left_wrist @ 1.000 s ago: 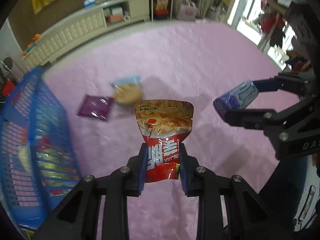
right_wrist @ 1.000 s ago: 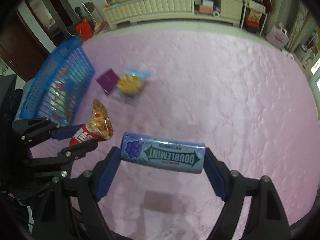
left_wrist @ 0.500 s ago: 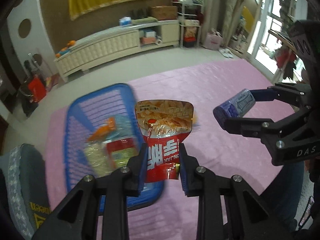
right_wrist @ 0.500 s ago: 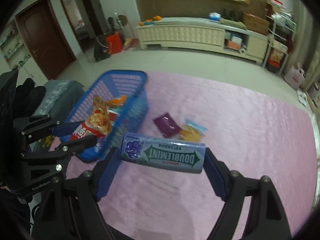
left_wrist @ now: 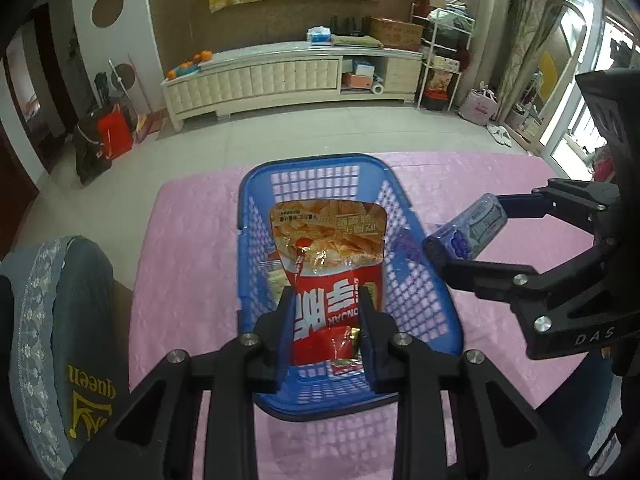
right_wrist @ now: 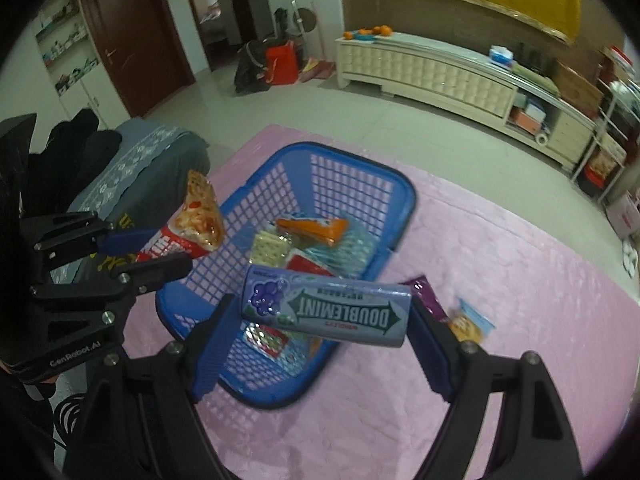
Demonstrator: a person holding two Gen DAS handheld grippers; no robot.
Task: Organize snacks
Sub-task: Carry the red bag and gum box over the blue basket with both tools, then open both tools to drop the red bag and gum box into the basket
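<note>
A red chip bag (left_wrist: pixel 327 276), pinched in my left gripper (left_wrist: pixel 326 320), hangs above the blue basket (left_wrist: pixel 416 300); my right gripper (right_wrist: pixel 320 320) clamps a Doublemint gum canister (right_wrist: pixel 326 310) over the basket's near rim, on pink bedding (right_wrist: pixel 520 280).

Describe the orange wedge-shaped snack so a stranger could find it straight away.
Start at the pink mat and find the blue basket on it. Among the packets inside, toward the far end, lies the orange wedge-shaped snack. It is the only orange, triangular pack there; beside it sit pale crackers and a red packet.
</note>
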